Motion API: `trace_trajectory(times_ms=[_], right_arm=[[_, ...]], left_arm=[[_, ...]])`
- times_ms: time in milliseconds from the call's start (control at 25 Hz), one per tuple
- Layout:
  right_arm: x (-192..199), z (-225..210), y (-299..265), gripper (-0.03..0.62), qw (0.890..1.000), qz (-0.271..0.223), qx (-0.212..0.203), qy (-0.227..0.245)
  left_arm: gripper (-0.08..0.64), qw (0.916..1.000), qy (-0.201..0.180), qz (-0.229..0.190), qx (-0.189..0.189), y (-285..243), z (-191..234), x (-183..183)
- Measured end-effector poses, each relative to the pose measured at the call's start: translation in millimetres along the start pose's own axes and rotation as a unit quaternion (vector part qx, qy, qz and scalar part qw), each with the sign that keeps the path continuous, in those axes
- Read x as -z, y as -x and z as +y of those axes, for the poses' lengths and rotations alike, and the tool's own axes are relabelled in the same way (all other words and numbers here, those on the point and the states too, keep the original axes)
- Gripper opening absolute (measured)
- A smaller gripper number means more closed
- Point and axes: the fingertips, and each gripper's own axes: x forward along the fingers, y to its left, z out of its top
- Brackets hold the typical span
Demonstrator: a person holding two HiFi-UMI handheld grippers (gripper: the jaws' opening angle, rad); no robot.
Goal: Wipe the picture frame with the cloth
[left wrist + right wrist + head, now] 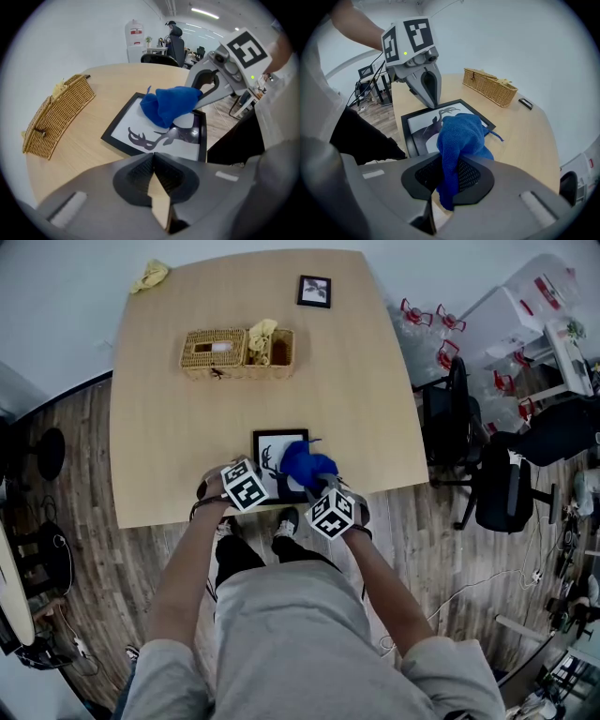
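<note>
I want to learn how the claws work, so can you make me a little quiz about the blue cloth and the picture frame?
1. Which claw grips the crumpled blue cloth?
A) the left claw
B) the right claw
C) neither claw

2. True or false: the black picture frame with the deer print lies flat on the light wooden table.

3. Fill in the missing word (nearer or farther): the woven wicker basket stands ___ from the person than the frame does.

Key: 1 B. 2 True. 3 farther.
</note>
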Motion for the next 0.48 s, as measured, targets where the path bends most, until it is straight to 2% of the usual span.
trace_trajectory(times_ms=[320, 480], right_arm=[[10.6, 17.7, 8.2, 0.044, 1.0, 0.011, 0.0, 0.011], [14.8, 25.2, 11.6, 0.044, 1.0, 0.013, -0.008, -0.002]], left_arm=[[0.054, 1.0, -0.002, -0.001, -0.001, -0.1, 0.0, -0.7], [0.053, 1.0, 0.001, -0.004, -0.003, 0.5, -0.4, -0.4]])
